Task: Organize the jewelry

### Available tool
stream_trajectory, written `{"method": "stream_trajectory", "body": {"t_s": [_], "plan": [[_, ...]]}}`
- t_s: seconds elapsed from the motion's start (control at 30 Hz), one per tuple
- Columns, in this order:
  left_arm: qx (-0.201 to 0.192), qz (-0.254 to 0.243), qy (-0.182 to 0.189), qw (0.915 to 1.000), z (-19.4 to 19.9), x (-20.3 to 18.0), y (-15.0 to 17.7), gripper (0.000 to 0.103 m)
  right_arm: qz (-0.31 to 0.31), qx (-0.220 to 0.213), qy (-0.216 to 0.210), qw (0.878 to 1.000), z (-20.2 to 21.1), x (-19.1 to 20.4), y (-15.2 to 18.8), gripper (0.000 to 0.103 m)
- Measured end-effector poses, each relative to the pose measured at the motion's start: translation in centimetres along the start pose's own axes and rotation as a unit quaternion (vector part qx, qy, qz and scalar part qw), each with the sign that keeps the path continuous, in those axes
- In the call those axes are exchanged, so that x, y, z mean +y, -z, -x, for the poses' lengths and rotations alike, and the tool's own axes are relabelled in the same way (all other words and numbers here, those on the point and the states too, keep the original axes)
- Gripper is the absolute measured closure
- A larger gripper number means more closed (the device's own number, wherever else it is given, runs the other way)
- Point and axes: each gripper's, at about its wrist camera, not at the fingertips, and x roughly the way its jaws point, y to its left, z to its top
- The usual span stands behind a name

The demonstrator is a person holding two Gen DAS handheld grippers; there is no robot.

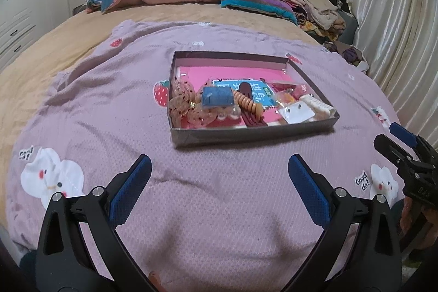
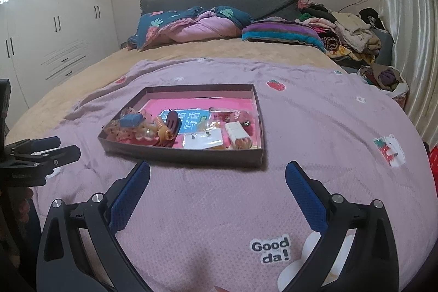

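Observation:
A shallow dark box [image 1: 246, 132] with a pink lining lies on the purple blanket [image 1: 219, 196]; it also shows in the right wrist view [image 2: 191, 155]. It holds hair clips and jewelry: a blue square piece [image 1: 217, 97], an orange spiral tie [image 1: 249, 103], a white clip [image 1: 317, 104], an earring card [image 1: 297, 114]. My left gripper [image 1: 219, 168] is open and empty, short of the box's near wall. My right gripper [image 2: 217, 174] is open and empty, just short of the box's near right corner. Each gripper shows at the edge of the other's view.
The blanket covers a tan bed [image 2: 191, 51]. Folded quilts and a striped towel [image 2: 282, 32] lie at the headboard. A clothes pile [image 2: 353, 32] sits at the far right by the curtain. White wardrobes [image 2: 54, 26] stand on the left.

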Motion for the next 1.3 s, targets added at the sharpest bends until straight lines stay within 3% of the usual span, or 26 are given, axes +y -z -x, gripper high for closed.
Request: {"method": "stream_trajectory", "body": {"t_s": [0.67, 1.3], "plan": [[-0.013, -0.005, 0.003, 0.9999, 0.3, -0.7, 2.8, 0.010, -0.004, -0.004, 0.001, 1.000, 0.7, 1.0, 2.8, 0.004], [-0.019, -0.005, 0.004, 0.9998, 0.4, -0.8, 2.8, 0.010, 0.009, -0.016, 0.000, 1.000, 0.9, 1.6, 2.9, 0.004]]}}
